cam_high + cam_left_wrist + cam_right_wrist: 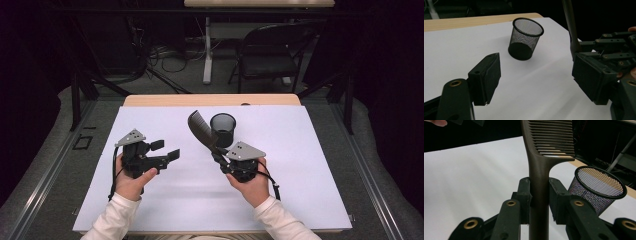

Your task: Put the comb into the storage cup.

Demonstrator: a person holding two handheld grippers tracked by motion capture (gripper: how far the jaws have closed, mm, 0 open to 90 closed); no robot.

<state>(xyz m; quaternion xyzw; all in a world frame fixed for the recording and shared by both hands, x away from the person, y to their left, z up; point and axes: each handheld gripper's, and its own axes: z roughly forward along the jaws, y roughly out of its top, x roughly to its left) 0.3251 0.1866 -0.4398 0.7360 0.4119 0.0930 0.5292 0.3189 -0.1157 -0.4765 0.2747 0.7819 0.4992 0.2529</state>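
Black mesh cup [223, 128] stands upright on the white table cover [310, 190], toward the far edge, while the right gripper [220, 161] holds a dark comb [201, 129] just beside it and above the table. Its jaws are clamped on the comb's handle, seen squarely in the right gripper view, where the handle [538, 195] runs up between the two pads and the toothed end [554, 137] rises well above them. The cup [599, 190] sits low and to the right of that grip.

The left gripper [167, 151] is raised off the cover on the other side, its jaws apart with nothing between them (the left gripper view shows bare table between the pads [487, 77]).

The likely job is dropping the comb into the cup, and the risks are plain. The cup looks light and its mouth narrow: a comb lowered off-centre could catch the rim [529, 26] and tip or push the cup across the smooth cover. The grip is low on a long handle, so the toothed end may swing as the wrist turns. Released too high, the comb could bounce out or topple the cup; the free left gripper could steady it.
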